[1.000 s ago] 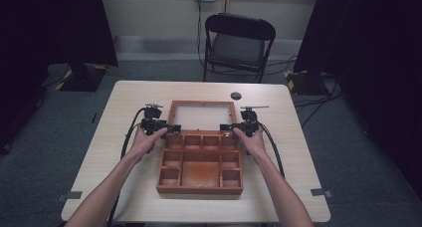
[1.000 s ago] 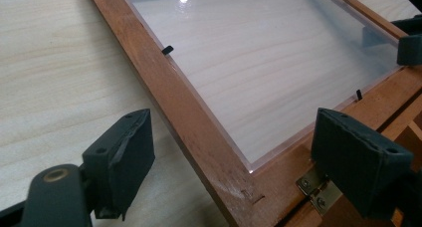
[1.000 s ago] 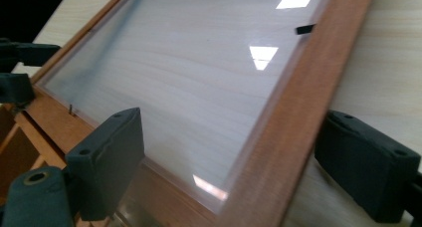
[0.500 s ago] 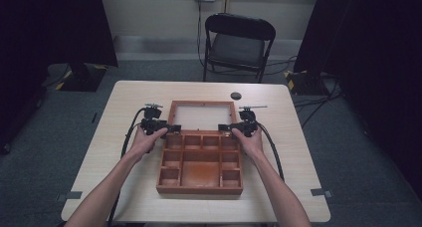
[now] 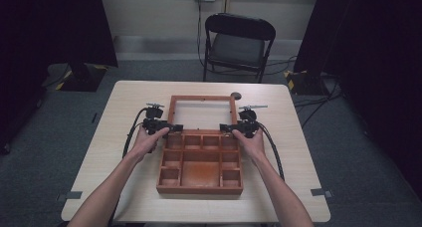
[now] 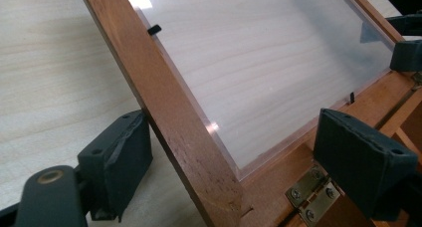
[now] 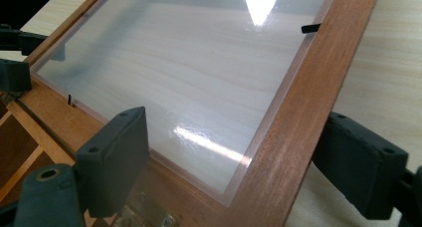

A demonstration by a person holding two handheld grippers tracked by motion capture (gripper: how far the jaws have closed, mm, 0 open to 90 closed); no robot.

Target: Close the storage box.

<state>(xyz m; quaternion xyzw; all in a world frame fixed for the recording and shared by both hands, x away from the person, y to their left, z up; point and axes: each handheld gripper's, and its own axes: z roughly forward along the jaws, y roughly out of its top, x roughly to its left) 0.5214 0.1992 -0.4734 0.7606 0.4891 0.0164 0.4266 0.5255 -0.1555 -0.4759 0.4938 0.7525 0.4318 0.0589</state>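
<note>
Wooden and hinged, the box (image 5: pixel 200 160) lies open in the middle of the table (image 5: pixel 293 152), its compartmented tray toward the person and its lid (image 5: pixel 201 112) laid flat on the far side. The work in hand looks like closing it, and that has barely started: the lid is not yet lifted, so swinging it up over the hinges and down onto the tray is all left to do. The left gripper (image 5: pixel 171 128) sits at the lid's left rail close to the hinge line, the right gripper (image 5: pixel 228 129) at the right rail opposite. The high view gives this layout, with both hands, the empty compartments, a small dark knob (image 5: pixel 236 95) near the table's far edge and a chair (image 5: pixel 238 43) beyond, but it is too coarse to tell how the jaws stand. The gripper views settle that. In the left gripper view the jaws are parted and straddle the lid's left rail (image 6: pixel 174 112), one pad near its outer face, the other well inside over the corner by a brass hinge (image 6: pixel 308 199); neither presses the wood. In the right gripper view the jaws likewise straddle the right rail (image 7: pixel 303 112), gaping, gripping nothing. These close views also show the lid's clear pane (image 7: pixel 199 72), with the table's grain visible through it, and the small black clips holding it.
</note>
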